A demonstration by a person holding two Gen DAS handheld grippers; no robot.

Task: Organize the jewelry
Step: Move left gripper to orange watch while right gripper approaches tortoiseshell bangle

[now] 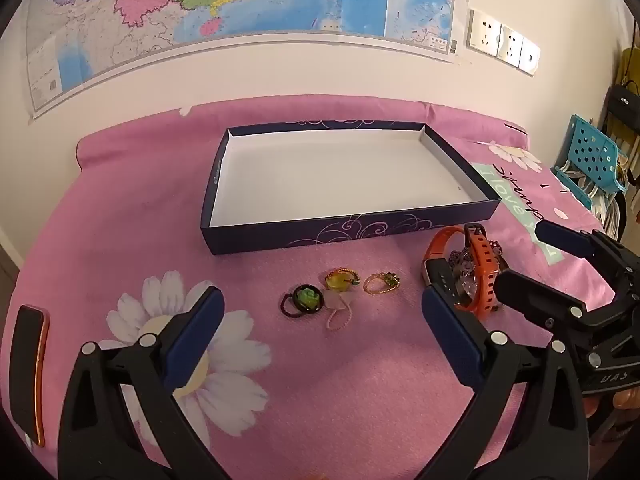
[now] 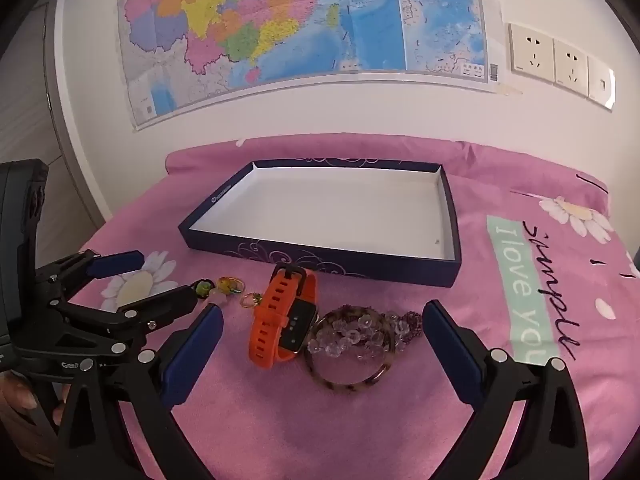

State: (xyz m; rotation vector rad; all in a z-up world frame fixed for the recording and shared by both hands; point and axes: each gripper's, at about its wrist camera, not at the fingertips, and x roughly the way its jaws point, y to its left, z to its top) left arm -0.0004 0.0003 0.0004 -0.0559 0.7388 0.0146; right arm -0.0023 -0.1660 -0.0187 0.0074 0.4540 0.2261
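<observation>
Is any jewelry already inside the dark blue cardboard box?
No, the dark blue cardboard box shows only its bare white floor.

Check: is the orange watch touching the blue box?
Apart. The right wrist view shows a strip of pink cloth between the orange watch and the near wall of the blue box; the left wrist view agrees.

left gripper (image 1: 322,312) | black frame | blue fingers (image 1: 192,332) | silver screws

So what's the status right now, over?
Left gripper and right gripper: jaws open, holding nothing. Box empty; rings, orange watch, bracelets on the pink cloth. Nothing in the way.
</observation>
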